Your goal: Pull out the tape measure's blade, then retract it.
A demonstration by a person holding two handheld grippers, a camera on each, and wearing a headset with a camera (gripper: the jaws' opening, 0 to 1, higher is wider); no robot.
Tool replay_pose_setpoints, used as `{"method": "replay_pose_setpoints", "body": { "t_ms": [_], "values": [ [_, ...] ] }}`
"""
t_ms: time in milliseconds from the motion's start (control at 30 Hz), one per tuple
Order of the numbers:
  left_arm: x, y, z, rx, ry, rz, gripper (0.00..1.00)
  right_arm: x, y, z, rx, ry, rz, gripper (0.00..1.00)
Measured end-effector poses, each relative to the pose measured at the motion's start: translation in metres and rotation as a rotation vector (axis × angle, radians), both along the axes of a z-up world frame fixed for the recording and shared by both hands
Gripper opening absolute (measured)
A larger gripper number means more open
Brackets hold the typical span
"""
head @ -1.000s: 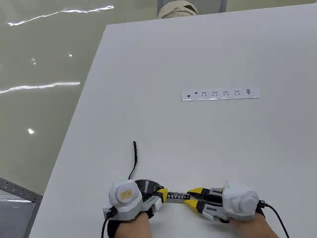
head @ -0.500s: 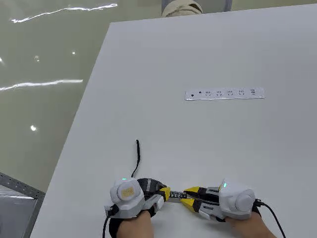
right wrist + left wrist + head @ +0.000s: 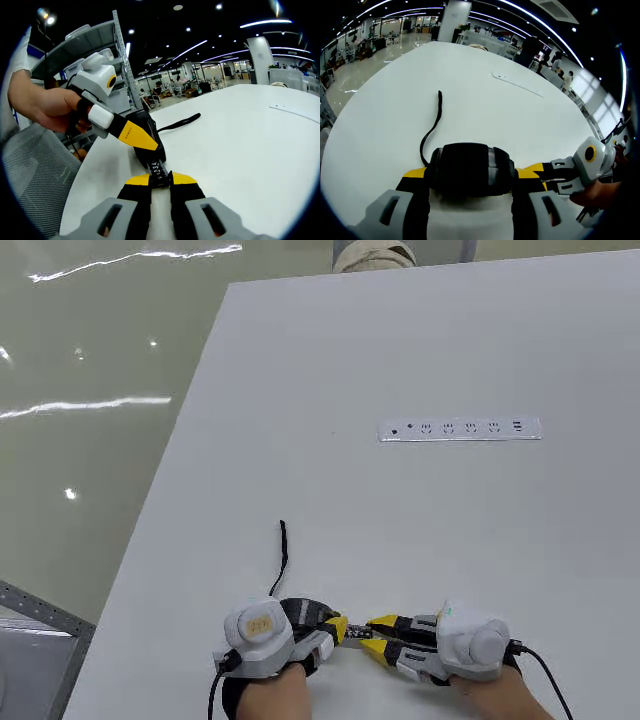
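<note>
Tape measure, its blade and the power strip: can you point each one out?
tape measure (image 3: 470,169): left gripper view, middle of its black case.
blade (image 3: 159,171): right gripper view, numbered stretch by the jaws.
power strip (image 3: 459,428): head view, middle of its white body.

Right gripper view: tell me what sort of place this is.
Probably an open-plan lab or workshop hall: strip ceiling lights, a metal shelving rack, and distant workstations beyond the white workbench.

Head view looks steeply down; both close gripper views share the tape measure (image 3: 470,170).
</note>
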State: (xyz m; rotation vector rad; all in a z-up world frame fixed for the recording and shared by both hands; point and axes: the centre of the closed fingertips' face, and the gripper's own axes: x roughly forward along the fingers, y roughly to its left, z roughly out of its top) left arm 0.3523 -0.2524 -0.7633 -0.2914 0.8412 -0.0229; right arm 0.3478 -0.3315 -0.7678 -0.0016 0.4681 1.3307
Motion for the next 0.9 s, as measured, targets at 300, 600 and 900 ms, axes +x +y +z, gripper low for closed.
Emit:
{"method": "replay_pose_setpoints", "body": {
  "t_ms": [300,600,900],
  "values": [
    [0.001,0.001,0.000,-0.018,-0.001,0.005,0.64,0.000,0.008,0.002,-0.005,-0.008,0.017,0.12],
    [0.001,0.001,0.000,-0.025,-0.002,0.005,0.64,-0.001,0.015,0.001,-0.009,-0.013,0.032,0.12],
    [0.001,0.001,0.000,-0.031,0.000,0.007,0.64,-0.001,0.020,0.001,-0.014,-0.018,0.048,0.12]
  ]
}}
